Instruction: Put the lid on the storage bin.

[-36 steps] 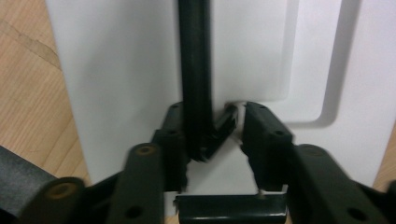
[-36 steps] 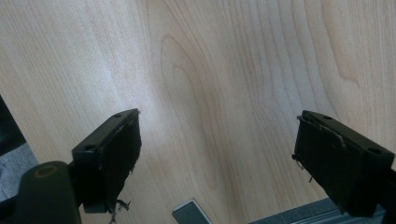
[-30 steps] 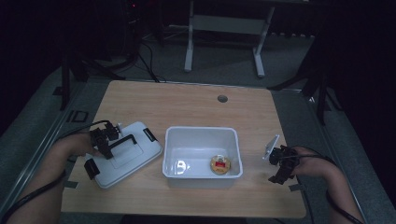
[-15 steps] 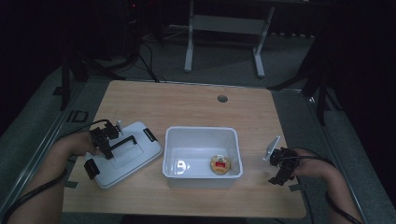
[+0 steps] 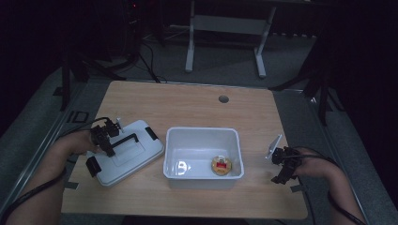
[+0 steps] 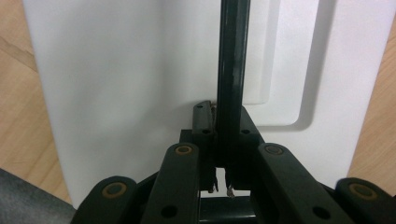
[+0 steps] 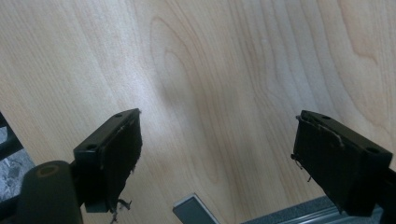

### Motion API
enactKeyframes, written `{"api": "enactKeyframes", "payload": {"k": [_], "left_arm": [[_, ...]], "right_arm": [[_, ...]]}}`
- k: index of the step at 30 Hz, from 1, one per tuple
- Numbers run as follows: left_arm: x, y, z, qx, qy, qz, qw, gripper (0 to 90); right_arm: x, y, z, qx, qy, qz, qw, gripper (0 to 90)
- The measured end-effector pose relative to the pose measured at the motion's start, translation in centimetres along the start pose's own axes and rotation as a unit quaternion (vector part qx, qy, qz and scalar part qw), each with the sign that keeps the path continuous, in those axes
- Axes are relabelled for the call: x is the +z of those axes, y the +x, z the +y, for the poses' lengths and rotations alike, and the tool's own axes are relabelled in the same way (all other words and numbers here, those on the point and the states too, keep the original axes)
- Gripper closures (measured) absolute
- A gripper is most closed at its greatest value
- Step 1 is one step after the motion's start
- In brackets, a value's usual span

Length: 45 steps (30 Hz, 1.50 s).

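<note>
Looking down from the high view, you see the left gripper (image 5: 109, 137) over the white lid (image 5: 123, 152), which lies flat on the wooden table (image 5: 197, 103) just left of the white bin (image 5: 202, 157). Your left gripper sits at the lid's black handle (image 5: 126, 139); black latches show at the lid's two ends. The bin stands open at the table's centre, and a small round container (image 5: 221, 166) with a red and yellow top lies on its floor near the right wall. Your right gripper (image 5: 283, 168) rests low over bare table to the right of the bin, well apart from it, with its grey plate tilted up beside it.

In the left gripper view, the left gripper (image 6: 222, 140) has its jaws drawn narrow and clamped on the black handle (image 6: 232, 70), which runs straight up between them. The white lid (image 6: 121, 93) lies beneath, with its recessed panel to the right of the handle and wood grain at both edges.

In the right gripper view, the right gripper (image 7: 217, 140) has its jaws spread wide with nothing between them. Bare table (image 7: 224, 70) lies under them, and the table's edge shows at the bottom.
</note>
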State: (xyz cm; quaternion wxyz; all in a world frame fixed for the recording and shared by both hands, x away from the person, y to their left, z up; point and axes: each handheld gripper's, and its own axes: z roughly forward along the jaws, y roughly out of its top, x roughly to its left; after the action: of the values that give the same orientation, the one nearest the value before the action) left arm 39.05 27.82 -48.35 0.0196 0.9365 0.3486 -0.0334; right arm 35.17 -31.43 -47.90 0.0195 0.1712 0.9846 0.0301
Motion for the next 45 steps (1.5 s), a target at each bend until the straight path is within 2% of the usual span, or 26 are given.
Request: {"api": "enactKeyframes", "payload": {"k": [1,3,5,6,7,12,15,18,20,27,29,35,38,39,41,45], "left_arm": [[0.0,0.0,0.0,0.000,0.000,0.000,1.0000,83.4],[-1.3,-0.2,-0.3,0.008,-0.007,0.000,0.9999,83.4],[-2.0,-0.4,-0.5,0.005,-0.012,0.000,0.9999,83.3],[-2.0,-0.4,-0.5,0.005,-0.012,0.000,0.9999,83.3],[-2.8,-0.5,-0.8,0.009,-0.012,0.002,0.9999,83.3],[-4.6,-0.9,-1.7,0.015,-0.003,0.008,0.9999,83.3],[-5.6,-1.2,-2.3,0.017,-0.005,0.008,0.9998,83.3],[-6.7,-1.4,-2.7,0.020,-0.009,0.009,0.9997,83.3],[-7.3,-1.6,-2.8,0.023,-0.009,0.016,0.9996,83.3],[-9.6,-2.4,-3.2,0.033,-0.017,0.022,0.9991,83.3],[-10.4,-2.6,-3.3,0.035,-0.017,0.032,0.9987,83.3],[-12.3,-3.0,-3.3,0.034,-0.031,0.040,0.9982,83.3],[-14.0,-3.5,-2.9,0.045,-0.035,0.048,0.9972,83.3],[-14.0,-3.5,-2.9,0.045,-0.035,0.048,0.9972,83.3],[-15.2,-4.0,-2.6,0.056,-0.045,0.055,0.9959,83.3],[-16.2,-4.7,-1.8,0.069,-0.061,0.051,0.9944,83.3]], "right_arm": [[0.0,-0.1,0.0,0.002,0.001,0.000,1.0000,14.9],[-0.3,-0.1,0.0,0.005,0.001,-0.011,0.9999,14.9],[-0.4,0.0,0.1,0.004,-0.001,-0.016,0.9999,14.9],[-0.4,0.0,0.1,0.004,-0.001,-0.016,0.9999,14.9],[-0.5,0.0,0.2,0.003,-0.002,-0.016,0.9999,14.9],[-0.7,0.2,0.2,0.003,-0.001,-0.018,0.9998,14.9],[-0.7,0.1,0.2,0.007,-0.009,-0.016,0.9998,14.9],[-0.7,0.1,0.2,0.006,-0.004,-0.016,0.9998,14.9],[-0.8,0.0,0.2,0.008,-0.006,-0.015,0.9998,14.9],[-1.0,0.0,0.4,0.003,-0.007,-0.025,0.9997,14.9],[-1.0,0.0,0.4,0.002,-0.006,-0.024,0.9997,14.9],[-1.1,0.0,0.6,0.003,-0.004,-0.024,0.9997,14.9],[-1.2,0.0,0.7,0.003,-0.005,-0.023,0.9997,14.9],[-1.2,0.0,0.7,0.003,-0.005,-0.023,0.9997,14.9],[-1.3,0.0,0.8,0.002,-0.004,-0.025,0.9997,14.9],[-1.2,0.0,0.8,0.003,-0.002,-0.023,0.9997,14.9]]}}
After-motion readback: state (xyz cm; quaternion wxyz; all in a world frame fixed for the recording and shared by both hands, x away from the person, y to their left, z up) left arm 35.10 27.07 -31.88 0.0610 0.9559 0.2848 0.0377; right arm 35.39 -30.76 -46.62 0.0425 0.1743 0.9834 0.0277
